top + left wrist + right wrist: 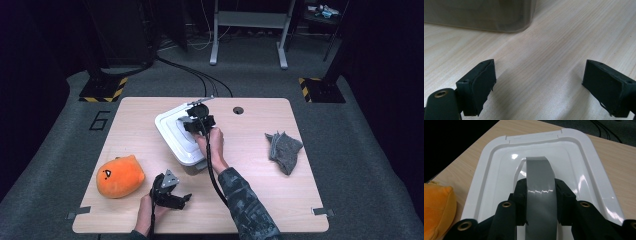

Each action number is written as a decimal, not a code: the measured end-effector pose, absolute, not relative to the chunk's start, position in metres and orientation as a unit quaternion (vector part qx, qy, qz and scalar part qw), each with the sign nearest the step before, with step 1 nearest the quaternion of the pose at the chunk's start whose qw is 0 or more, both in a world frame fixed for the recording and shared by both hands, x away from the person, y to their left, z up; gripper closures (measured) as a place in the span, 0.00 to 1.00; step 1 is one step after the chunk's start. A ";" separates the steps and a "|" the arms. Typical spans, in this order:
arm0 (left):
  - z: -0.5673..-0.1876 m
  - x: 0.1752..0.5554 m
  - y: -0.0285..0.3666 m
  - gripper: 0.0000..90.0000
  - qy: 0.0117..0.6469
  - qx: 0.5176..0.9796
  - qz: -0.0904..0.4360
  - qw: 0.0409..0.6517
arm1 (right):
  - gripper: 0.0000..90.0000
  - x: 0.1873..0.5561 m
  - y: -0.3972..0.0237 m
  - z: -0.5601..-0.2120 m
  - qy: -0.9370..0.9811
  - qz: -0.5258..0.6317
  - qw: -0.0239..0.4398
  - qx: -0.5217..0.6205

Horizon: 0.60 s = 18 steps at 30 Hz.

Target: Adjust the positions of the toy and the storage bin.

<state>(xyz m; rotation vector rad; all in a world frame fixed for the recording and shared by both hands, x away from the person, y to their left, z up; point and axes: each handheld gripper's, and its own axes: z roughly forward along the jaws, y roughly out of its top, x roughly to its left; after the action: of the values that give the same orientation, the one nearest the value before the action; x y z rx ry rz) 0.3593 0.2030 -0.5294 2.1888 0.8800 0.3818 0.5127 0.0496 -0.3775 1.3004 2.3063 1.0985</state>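
The wooden table [260,200] carries a clear storage box with a white lid [172,132] near its middle, an orange plush toy [120,176] toward the near-left corner, and a crumpled grey cloth [284,150] well apart on the right.

The person's right forearm, in a camouflage sleeve [245,200], reaches forward from the bottom edge and angles up to the box, where the right hand [214,145] holds the right gripper [197,122] over the lid. In the right gripper view its 2 jaws are closed against either side of a grey tape strap [540,187] that arches up from the lid's centre (the strap serves as a handle), with the plush's orange edge at the far left.

The left hand [147,212] rests low near the table's front edge, just right of the plush, holding the left gripper [175,197] pointed rightward. In the left gripper view its 2 jaws stand wide apart over bare wood, gripping nothing, and the box's translucent wall [481,15] lies ahead.
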 end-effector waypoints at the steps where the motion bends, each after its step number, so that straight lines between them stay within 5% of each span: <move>1: -0.529 0.359 0.203 0.12 0.342 0.852 0.148 0.367 | 0.74 0.512 0.049 -0.377 0.798 0.378 0.135 0.450; 18: -0.529 0.359 0.203 0.12 0.341 0.852 0.150 0.367 | 0.74 0.507 0.038 -0.344 0.796 0.396 0.169 0.426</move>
<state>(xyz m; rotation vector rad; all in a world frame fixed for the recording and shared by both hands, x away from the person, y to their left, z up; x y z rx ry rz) 0.3595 0.2030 -0.5293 2.1891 0.8770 0.3855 0.5067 0.0384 -0.3436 1.2106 2.2626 1.1262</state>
